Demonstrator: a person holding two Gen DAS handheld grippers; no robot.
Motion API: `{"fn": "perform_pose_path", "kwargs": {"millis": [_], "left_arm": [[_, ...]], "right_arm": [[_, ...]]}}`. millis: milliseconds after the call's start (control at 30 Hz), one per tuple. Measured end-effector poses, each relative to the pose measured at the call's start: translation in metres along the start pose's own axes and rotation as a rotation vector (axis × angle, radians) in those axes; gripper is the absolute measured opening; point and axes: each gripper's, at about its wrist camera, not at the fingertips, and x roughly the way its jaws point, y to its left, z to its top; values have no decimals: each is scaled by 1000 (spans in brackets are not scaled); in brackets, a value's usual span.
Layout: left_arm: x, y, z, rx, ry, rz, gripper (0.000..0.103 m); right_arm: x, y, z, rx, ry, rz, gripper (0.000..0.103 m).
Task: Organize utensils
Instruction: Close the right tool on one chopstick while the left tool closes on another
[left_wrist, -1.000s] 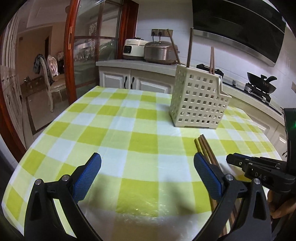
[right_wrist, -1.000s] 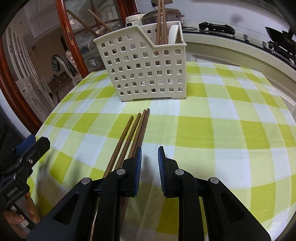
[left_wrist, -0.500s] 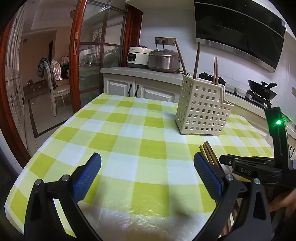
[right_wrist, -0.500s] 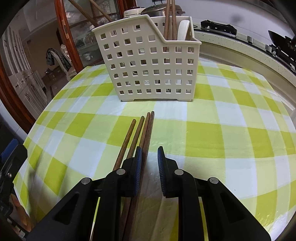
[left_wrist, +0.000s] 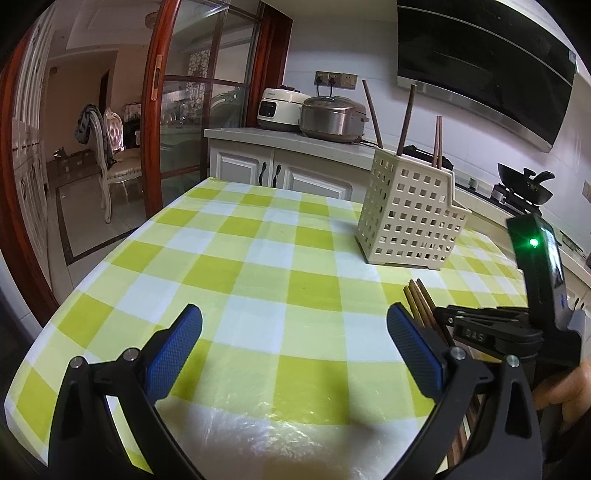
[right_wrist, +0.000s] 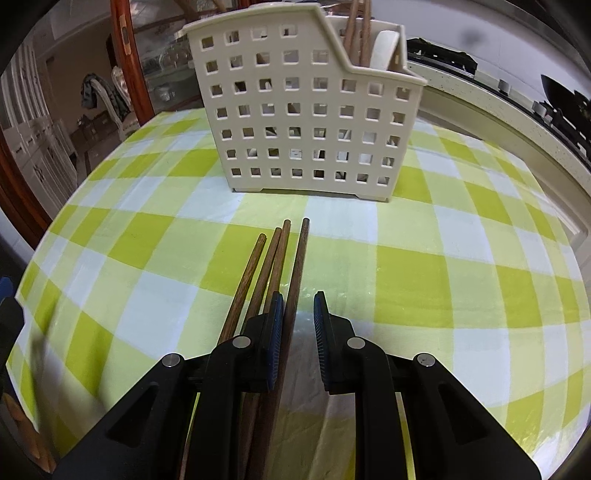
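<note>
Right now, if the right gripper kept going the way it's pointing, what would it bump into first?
Probably the brown chopsticks on the tablecloth, one already lying between the right gripper's jaws. The white basket stands farther ahead.

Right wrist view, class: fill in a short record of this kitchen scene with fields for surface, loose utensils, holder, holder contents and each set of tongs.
surface: green-and-white checked tablecloth
loose utensils: four wooden chopsticks lying side by side
holder: cream perforated utensil basket, upright beyond the chopsticks
holder contents: chopsticks and a white utensil
right tongs: narrow gap, rightmost chopstick between the pads, not clamped
left tongs: wide open, empty
</note>
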Motion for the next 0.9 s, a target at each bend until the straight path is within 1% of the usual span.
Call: {"fn": "perform_pose_path", "kwargs": {"millis": [133, 167, 200, 333, 467, 600, 667, 700, 767, 800, 833, 900], "left_arm": [[-1, -4, 0, 10, 4, -4, 97], [0, -5, 0, 14, 9, -4, 97], [1, -6, 0, 17, 16, -4, 97], [8, -12, -3, 26, 56, -8, 97], [16, -22, -4, 41, 94, -14, 97], [34, -41, 0, 76, 173, -30, 97], [42, -48, 1, 89, 198, -32, 95], [47, -54, 3, 93, 208, -30, 89], [55, -62, 4, 103, 235, -37, 81], [61, -69, 5, 115, 251, -42, 77], [64, -75, 4, 129, 259, -39, 74], [71, -86, 3, 159, 274, -35, 65]], "right_arm": [[0, 4, 0, -30, 0, -19, 17], [0, 4, -1, -41, -4, -18, 10], [-1, 3, -2, -42, -5, -15, 7], [-4, -7, -7, -25, -20, -5, 6], [-16, -29, -11, 30, -53, 14, 6], [-31, -53, -14, 74, -89, 29, 6], [-38, -65, -18, 93, -101, 41, 6], [-40, -69, -19, 98, -105, 46, 6], [-46, -76, -23, 109, -116, 56, 6], [-49, -80, -25, 113, -121, 64, 6], [-52, -82, -26, 116, -126, 69, 6], [-57, -89, -29, 126, -139, 82, 6]]}}
